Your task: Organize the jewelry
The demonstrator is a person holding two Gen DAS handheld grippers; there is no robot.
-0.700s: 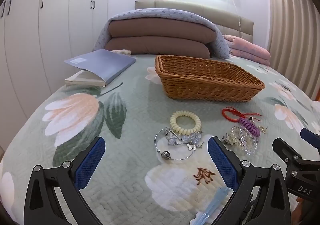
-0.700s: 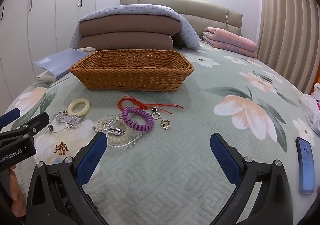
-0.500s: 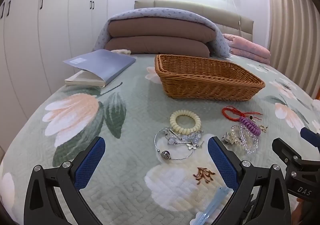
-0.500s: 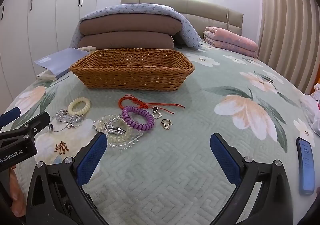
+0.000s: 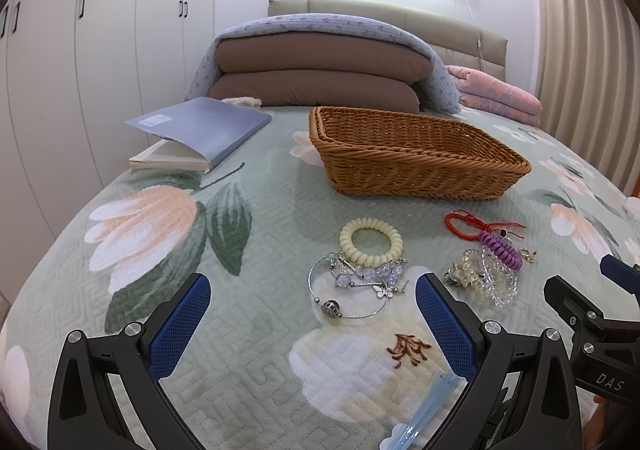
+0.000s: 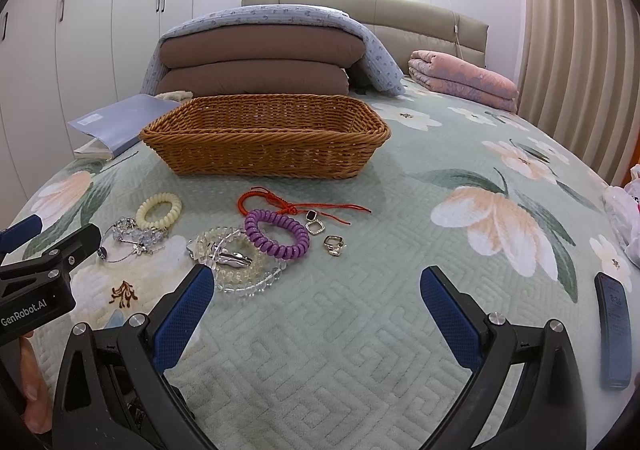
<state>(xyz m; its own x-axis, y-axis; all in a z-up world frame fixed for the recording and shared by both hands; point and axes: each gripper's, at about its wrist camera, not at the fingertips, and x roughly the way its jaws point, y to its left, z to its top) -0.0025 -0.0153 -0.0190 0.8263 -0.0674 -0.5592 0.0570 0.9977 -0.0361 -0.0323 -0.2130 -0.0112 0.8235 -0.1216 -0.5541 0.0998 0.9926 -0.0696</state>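
Observation:
Jewelry lies scattered on the floral bedspread in front of a wicker basket (image 5: pixel 416 165) (image 6: pixel 264 153). A cream coil bracelet (image 5: pixel 371 241) (image 6: pixel 159 210) touches a silver bangle with clear beads (image 5: pixel 352 286) (image 6: pixel 128 238). Further right lie a clear bead bracelet (image 5: pixel 486 276) (image 6: pixel 236 258), a purple coil bracelet (image 5: pixel 502 248) (image 6: pixel 277 234), a red cord (image 5: pixel 476 223) (image 6: pixel 288 205) and small earrings (image 6: pixel 326 236). My left gripper (image 5: pixel 312 306) hangs open just short of the bangle. My right gripper (image 6: pixel 316 296) is open over bare quilt, right of the clear beads.
A blue folder on a book (image 5: pixel 200 129) (image 6: pixel 116 121) lies left of the basket. Stacked brown cushions under a blue blanket (image 5: pixel 320 69) fill the back. A phone (image 6: pixel 612 334) rests at the right edge, a pale blue plastic piece (image 5: pixel 424 414) near the left gripper.

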